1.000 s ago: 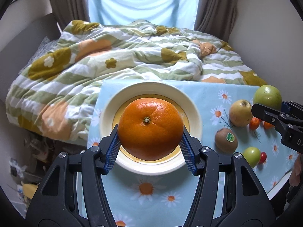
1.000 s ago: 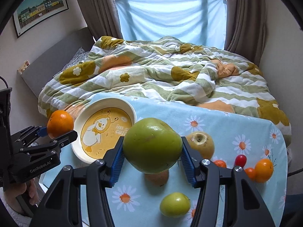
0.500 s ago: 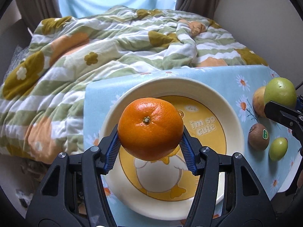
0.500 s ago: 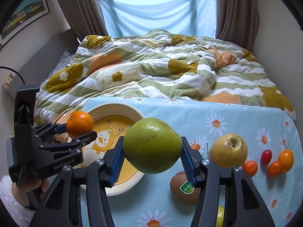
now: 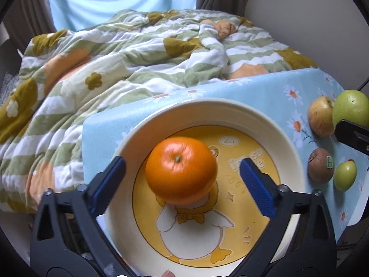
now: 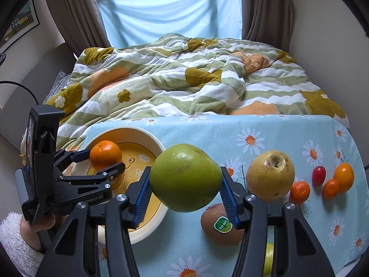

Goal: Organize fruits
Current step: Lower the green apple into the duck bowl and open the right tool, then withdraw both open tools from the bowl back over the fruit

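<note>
An orange (image 5: 181, 170) sits over the duck picture in the cream bowl (image 5: 207, 106). My left gripper (image 5: 182, 161) straddles it and its jaws are opening; both blue pads (image 5: 256, 189) stand clear of the fruit. The right wrist view shows the same orange (image 6: 105, 154) between the left gripper's fingers (image 6: 110, 169) at the bowl (image 6: 147, 228). My right gripper (image 6: 185, 184) is shut on a large green fruit (image 6: 185, 177), held above the table just right of the bowl. That green fruit (image 5: 350, 108) also shows at the right edge of the left wrist view.
On the blue daisy tablecloth (image 6: 288, 127) lie a yellow apple (image 6: 269, 175), a stickered kiwi (image 6: 221, 228), a small green fruit (image 5: 344, 175), a cherry tomato (image 6: 318, 175) and three small oranges (image 6: 343, 177). A bed with a striped blanket (image 6: 184, 80) lies behind the table.
The left gripper came down over the bowl, then its jaws spread and let go of the orange, which now lies lower in the bowl. The right gripper drifted slightly, still holding the green fruit.
</note>
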Available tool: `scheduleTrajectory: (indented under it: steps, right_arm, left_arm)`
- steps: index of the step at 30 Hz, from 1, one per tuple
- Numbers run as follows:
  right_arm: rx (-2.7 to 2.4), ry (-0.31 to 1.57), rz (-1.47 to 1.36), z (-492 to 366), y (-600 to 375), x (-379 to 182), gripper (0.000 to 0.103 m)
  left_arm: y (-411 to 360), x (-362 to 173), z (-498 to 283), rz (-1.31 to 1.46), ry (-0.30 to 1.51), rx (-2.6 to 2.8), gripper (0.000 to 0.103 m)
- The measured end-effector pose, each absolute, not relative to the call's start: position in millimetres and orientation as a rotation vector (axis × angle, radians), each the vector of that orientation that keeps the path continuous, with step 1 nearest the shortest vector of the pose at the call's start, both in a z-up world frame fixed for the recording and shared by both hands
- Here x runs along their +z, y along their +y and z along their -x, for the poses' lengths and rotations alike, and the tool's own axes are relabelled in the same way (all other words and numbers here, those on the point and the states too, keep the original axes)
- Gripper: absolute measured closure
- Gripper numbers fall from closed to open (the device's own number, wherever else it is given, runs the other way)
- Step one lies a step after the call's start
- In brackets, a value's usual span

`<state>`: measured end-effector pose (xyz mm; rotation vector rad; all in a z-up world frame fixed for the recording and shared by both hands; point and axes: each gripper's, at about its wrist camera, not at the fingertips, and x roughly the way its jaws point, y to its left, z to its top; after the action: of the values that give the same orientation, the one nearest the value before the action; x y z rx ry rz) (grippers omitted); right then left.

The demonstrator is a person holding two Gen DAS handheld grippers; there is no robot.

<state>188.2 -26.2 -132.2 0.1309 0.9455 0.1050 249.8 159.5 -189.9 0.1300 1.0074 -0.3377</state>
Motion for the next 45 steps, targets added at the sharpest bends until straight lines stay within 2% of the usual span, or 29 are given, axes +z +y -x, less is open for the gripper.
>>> scheduleTrajectory:
  steps: [19,34,41,43,45]
  right_arm:
    - [0.303,0.935,-0.034,-211,-5,-122,0.052]
    - [0.515,1.003,0.116,-242,48,-170,0.052]
    - [0.534,0.991,0.13,-246,54,-174,0.051]
    - [0.536,0.964,0.124,-244,54,-168,0.039]
    - [0.542,0.95,0.11,-243,53,-163,0.008]
  left_arm:
    - [189,-160,-205,-0.051,1.019,-0.186,0.0]
    - [219,-162,-163,0.037,1.045,-0.047,0.0]
    - [220,-168,-158,0.046,1.054,-0.03,0.0]
    - [220,-169,-157,0.051,1.053,-0.028,0.0]
    - [219,-168,-156,0.054,1.052,-0.026,0.0]
